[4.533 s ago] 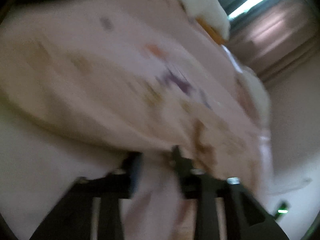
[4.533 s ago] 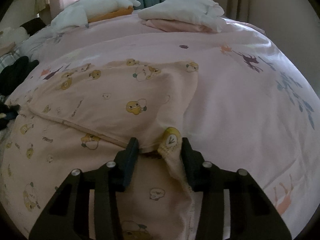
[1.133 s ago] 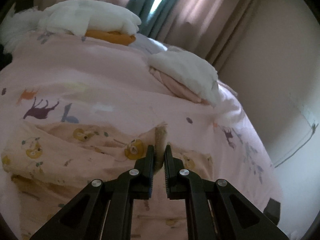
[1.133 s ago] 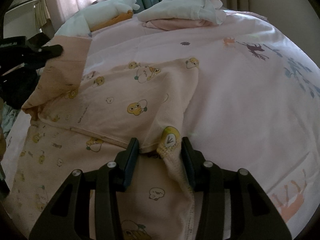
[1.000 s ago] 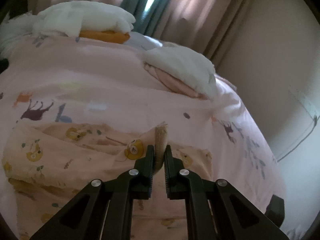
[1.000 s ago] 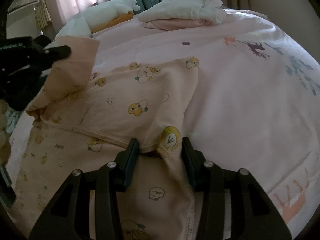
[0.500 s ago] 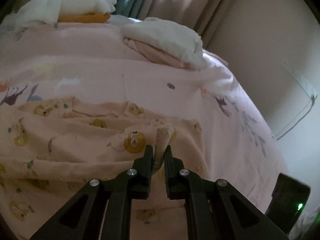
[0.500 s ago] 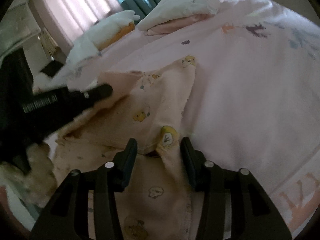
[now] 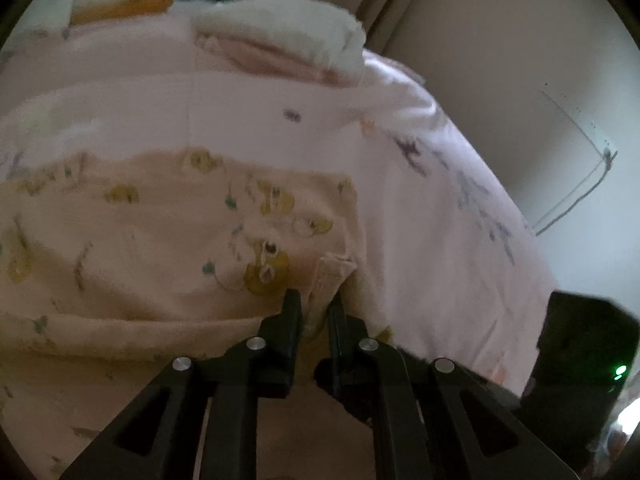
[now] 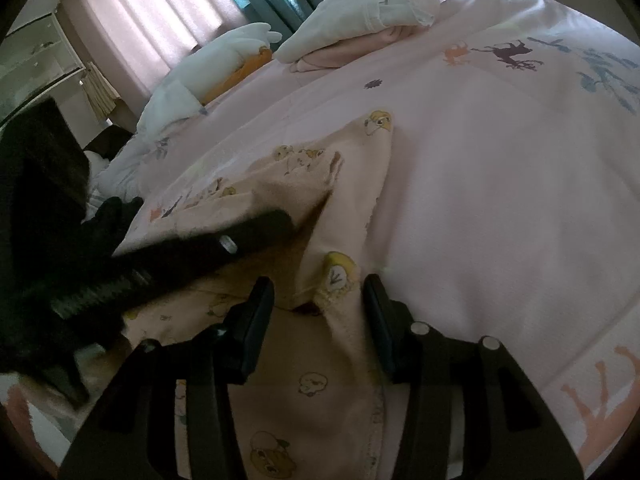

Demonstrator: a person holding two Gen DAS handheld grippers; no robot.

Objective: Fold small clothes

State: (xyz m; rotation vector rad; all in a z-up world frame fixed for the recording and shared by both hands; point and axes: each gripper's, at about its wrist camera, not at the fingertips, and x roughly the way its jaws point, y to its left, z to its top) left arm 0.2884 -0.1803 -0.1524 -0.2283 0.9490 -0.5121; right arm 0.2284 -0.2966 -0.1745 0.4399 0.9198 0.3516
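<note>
A peach baby garment (image 9: 160,240) printed with yellow ducklings lies spread on the pink bed cover (image 9: 420,220). My left gripper (image 9: 314,300) is shut on a folded corner of it and holds that corner low over the garment's right side. In the right wrist view the left gripper (image 10: 276,220) reaches in from the left with the flap draped from its tip. My right gripper (image 10: 318,284) straddles a bunched hem of the garment (image 10: 348,200). Its jaws are opening, with the fold between them but not pinched.
A folded stack of white and pink clothes (image 10: 360,12) lies at the far side of the bed. A white pillow over an orange one (image 10: 232,60) sits beside it. Curtains hang behind. A wall (image 9: 520,80) runs along the bed's right edge.
My left gripper has carried the garment's corner down and across to the right, laying the flap over the garment close to my right gripper. The right jaws have spread a little wider.
</note>
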